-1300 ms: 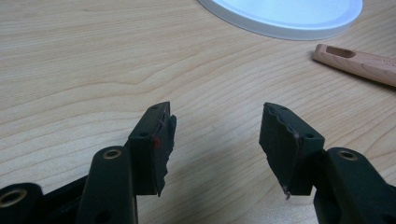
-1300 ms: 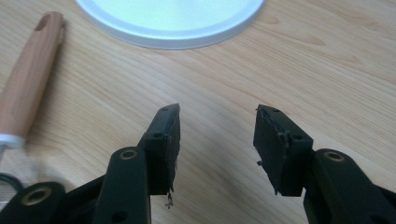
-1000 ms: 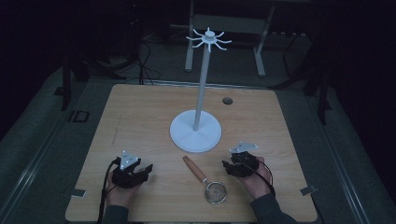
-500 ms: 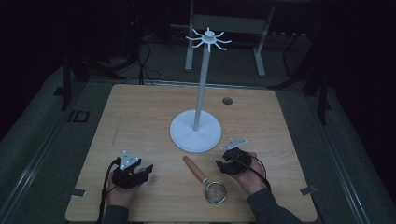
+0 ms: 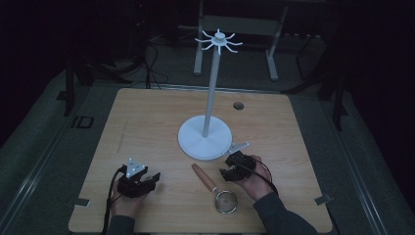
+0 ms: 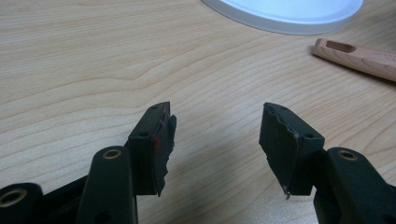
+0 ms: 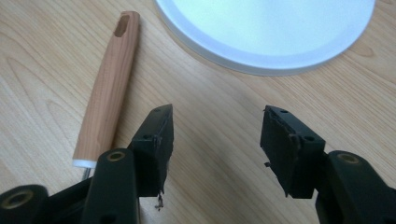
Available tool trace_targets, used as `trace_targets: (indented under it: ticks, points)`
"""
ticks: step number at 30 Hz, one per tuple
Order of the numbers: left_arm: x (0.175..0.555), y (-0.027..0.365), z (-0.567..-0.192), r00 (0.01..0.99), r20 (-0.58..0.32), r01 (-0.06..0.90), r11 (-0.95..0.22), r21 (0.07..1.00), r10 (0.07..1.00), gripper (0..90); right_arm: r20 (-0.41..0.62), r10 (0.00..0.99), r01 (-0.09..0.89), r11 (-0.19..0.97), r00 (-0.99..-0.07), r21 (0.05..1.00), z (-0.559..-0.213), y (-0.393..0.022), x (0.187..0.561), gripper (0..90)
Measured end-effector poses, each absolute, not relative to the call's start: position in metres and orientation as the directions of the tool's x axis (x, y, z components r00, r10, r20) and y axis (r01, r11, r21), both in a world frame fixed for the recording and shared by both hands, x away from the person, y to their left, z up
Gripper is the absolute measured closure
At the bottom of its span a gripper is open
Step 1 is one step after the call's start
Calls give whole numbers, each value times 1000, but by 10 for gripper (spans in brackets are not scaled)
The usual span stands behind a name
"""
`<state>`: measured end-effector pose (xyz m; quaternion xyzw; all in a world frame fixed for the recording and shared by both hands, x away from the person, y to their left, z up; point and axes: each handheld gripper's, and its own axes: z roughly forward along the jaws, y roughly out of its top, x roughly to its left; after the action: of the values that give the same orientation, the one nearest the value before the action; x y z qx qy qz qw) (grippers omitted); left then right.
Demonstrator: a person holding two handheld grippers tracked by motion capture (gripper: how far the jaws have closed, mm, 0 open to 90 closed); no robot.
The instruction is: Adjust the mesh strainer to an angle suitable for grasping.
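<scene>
Left gripper [image 5: 152, 177] resting on the table [image 5: 147, 122], jaws apart and empty, wooden-handled strainer [image 5: 205, 178] lying between both grippers, its handle just left of the right gripper [image 5: 225, 174], jaws just opening with nothing between them, white stand base [image 5: 193, 142] beyond.

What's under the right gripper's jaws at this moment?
Bare wooden table lies between the open right gripper, nothing gripped. The strainer's wooden handle lies just beside one jaw; the jaw covers its metal end.

Tan wooden handle [image 7: 107, 84], white stand base [image 7: 266, 28]
</scene>
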<state>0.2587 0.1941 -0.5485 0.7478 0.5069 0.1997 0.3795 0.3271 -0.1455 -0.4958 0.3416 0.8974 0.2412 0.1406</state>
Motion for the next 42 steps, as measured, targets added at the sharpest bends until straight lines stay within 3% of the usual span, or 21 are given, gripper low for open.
trace_targets:
  ticks: [7,22,42]
  points:
    - [259,195,-549,402,-91,611,-193,768,911,441,-81,659,536,671,-747,512,-496,-135,327,436]
    - [259,195,-549,401,-91,614,-193,765,912,440,-49,600,510,717,-799,476,-498,-113,323,574]
    - [259,195,-549,399,-92,614,-192,765,912,440,-27,544,483,766,-839,424,-506,-85,318,543]
